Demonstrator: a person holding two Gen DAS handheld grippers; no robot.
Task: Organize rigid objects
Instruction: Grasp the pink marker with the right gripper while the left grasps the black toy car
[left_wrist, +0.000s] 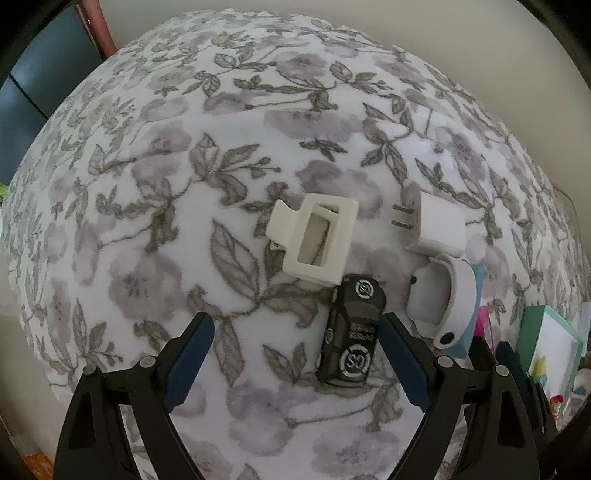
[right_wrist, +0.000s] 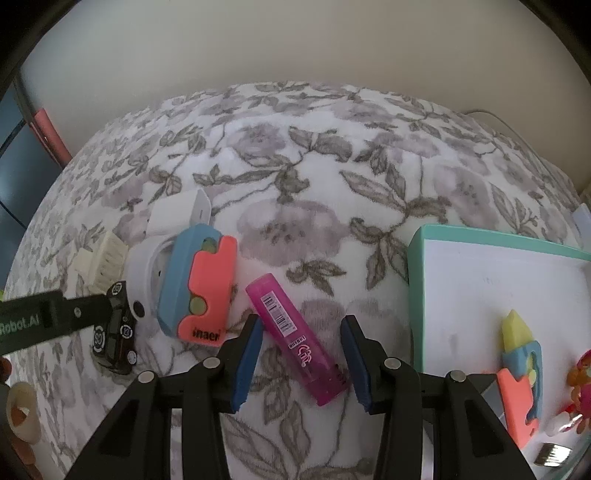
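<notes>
On a floral blanket, a translucent pink case (right_wrist: 295, 336) lies slantwise between the blue pads of my right gripper (right_wrist: 301, 362), which is shut on it. A blue and coral toy car (right_wrist: 199, 288) sits just to its left. In the left wrist view my left gripper (left_wrist: 297, 362) stands open over the blanket. A black toy car (left_wrist: 351, 336) lies between its fingers, close to the right pad (left_wrist: 402, 362) and apart from the left one. A cream hair claw clip (left_wrist: 314, 240), a white charger plug (left_wrist: 436, 221) and an open white round case (left_wrist: 439, 299) lie beyond the car.
A white tray with a teal rim (right_wrist: 417, 258) stands at the right, holding a rocket toy (right_wrist: 517, 369), a red-orange toy (right_wrist: 580, 376) and a small metal piece (right_wrist: 554, 454). A cream ring (right_wrist: 22, 410) lies at the far left. A wall runs behind the blanket.
</notes>
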